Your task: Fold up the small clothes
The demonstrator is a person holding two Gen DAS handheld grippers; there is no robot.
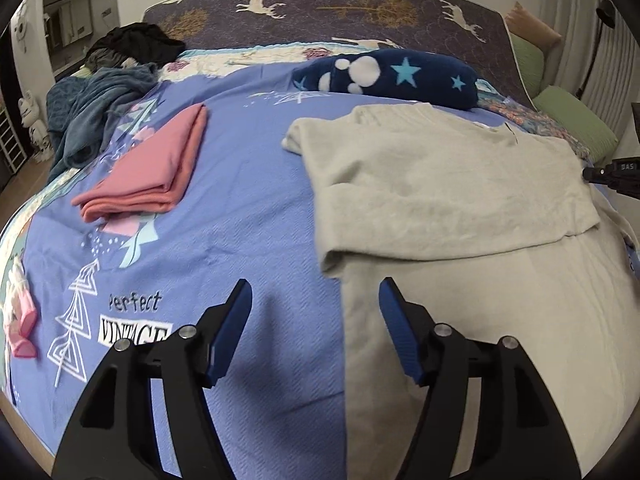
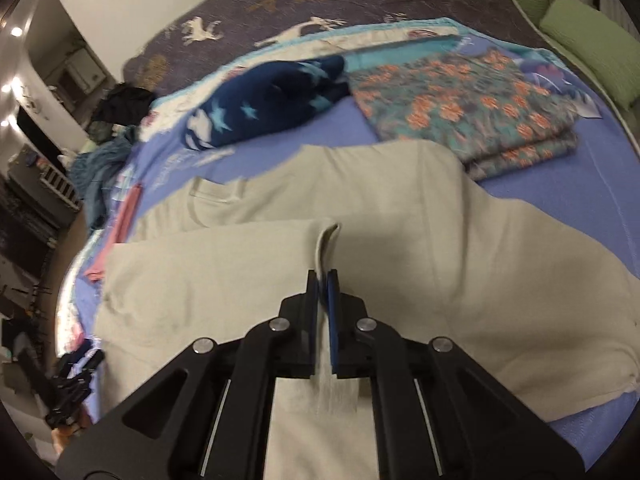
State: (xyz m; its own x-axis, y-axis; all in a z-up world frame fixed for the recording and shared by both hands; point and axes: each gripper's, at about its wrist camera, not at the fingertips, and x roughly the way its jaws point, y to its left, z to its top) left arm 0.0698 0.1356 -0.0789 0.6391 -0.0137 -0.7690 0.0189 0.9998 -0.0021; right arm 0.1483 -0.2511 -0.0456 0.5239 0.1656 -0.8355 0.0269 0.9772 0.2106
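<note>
One beige T-shirt (image 1: 440,184) lies across the right side of the blue bedspread (image 1: 248,216), its upper part folded down over the lower. The left gripper (image 1: 316,304) hovers above the shirt's left edge, blue pads (image 1: 234,320) spread wide apart, nothing between them. The right gripper (image 2: 322,280) is clamped tight on a raised fold of the beige T-shirt (image 2: 440,264), cloth pinched upright between its pads (image 2: 332,288). One folded pink garment (image 1: 148,168) sits well apart toward the bed's left side; one navy fleece with stars (image 1: 392,76) lies beyond the shirt's collar. One heap of dark clothes and a teal blanket (image 1: 100,104) crowds the far left corner. The left wrist view alone shows the "Perfect VINTAGE" print (image 1: 136,320) and the right gripper's tip at the shirt's right edge. Only the right wrist view shows in full one folded floral cloth (image 2: 472,112) near the far right corner, beside one green pillow (image 2: 592,48), and shows the left gripper (image 2: 76,384), too small to read, at the near left edge
</note>
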